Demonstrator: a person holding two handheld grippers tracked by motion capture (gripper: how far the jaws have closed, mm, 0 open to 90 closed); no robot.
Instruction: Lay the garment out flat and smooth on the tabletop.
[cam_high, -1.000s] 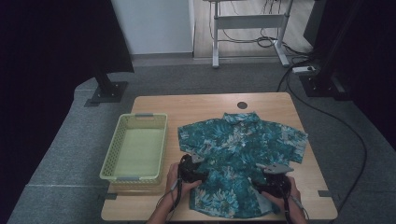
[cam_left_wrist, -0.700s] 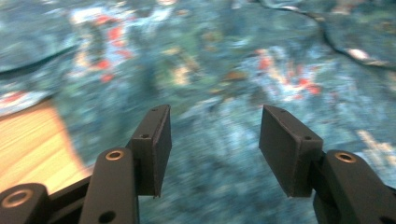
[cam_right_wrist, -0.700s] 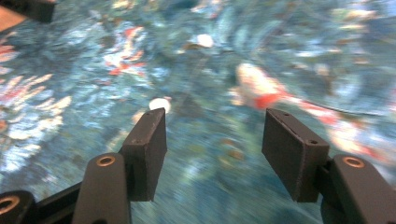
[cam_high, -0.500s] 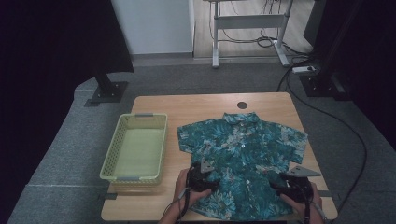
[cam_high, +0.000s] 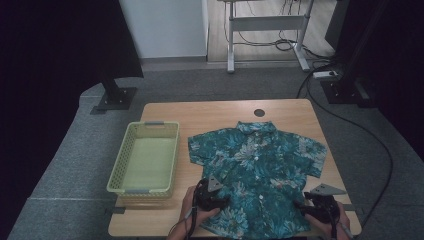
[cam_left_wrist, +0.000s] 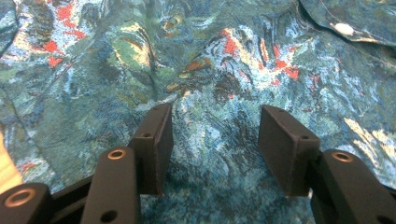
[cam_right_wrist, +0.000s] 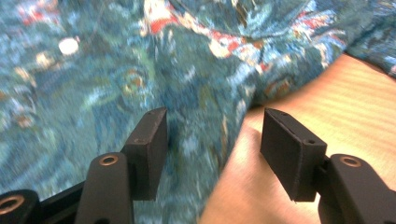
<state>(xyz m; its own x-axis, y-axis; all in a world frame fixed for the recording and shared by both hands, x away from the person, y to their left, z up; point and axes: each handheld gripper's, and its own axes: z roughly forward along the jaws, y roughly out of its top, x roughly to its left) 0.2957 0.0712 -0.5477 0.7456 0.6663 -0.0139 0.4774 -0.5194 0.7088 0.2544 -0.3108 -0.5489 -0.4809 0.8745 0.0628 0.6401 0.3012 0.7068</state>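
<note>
jaws wide apart on the left gripper (cam_left_wrist: 215, 140), nothing between them, hovering right over the teal floral short-sleeved shirt (cam_high: 257, 172), with print under both pads. the right gripper (cam_right_wrist: 215, 149) has its jaws spread too, empty; one jaw sits over the shirt's side edge, the other over the bare light wooden table (cam_right_wrist: 327, 112). out from there: the shirt lies flat and buttoned, collar at the far side, both sleeves spread, its hem at the near table edge. the left gripper (cam_high: 209, 195) is at the shirt's near left corner, the right gripper (cam_high: 322, 205) at its near right corner. just left of the shirt stands a pale green plastic basket (cam_high: 172, 150), not touching it.
</note>
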